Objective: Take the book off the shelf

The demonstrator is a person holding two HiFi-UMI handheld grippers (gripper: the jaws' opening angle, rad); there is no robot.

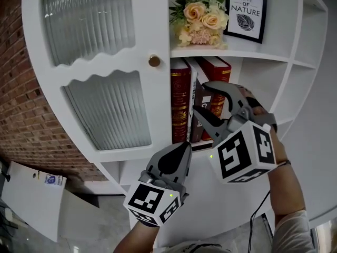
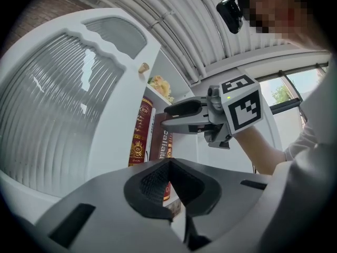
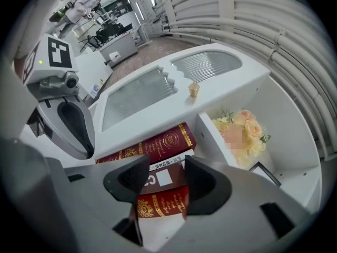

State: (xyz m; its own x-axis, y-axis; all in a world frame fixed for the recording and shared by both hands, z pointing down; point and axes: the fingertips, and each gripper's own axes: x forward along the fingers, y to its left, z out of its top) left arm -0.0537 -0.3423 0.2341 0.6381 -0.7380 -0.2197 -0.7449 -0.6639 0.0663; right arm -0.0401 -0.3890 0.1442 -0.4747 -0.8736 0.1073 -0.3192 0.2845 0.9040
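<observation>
Three books stand upright in the open shelf bay: a dark red one, a brown one with a white label, and a red one. My right gripper points at their spines with its jaws apart. In the right gripper view the brown book shows in the gap of that gripper, and I see no pad pressing on it. My left gripper hangs lower, just below the books' shelf board, shut and empty. The left gripper view shows its pads closed together.
A white cabinet door with ribbed glass and a brass knob stands left of the books. On the shelf above are a flower bunch and a framed print. A brick wall lies further left.
</observation>
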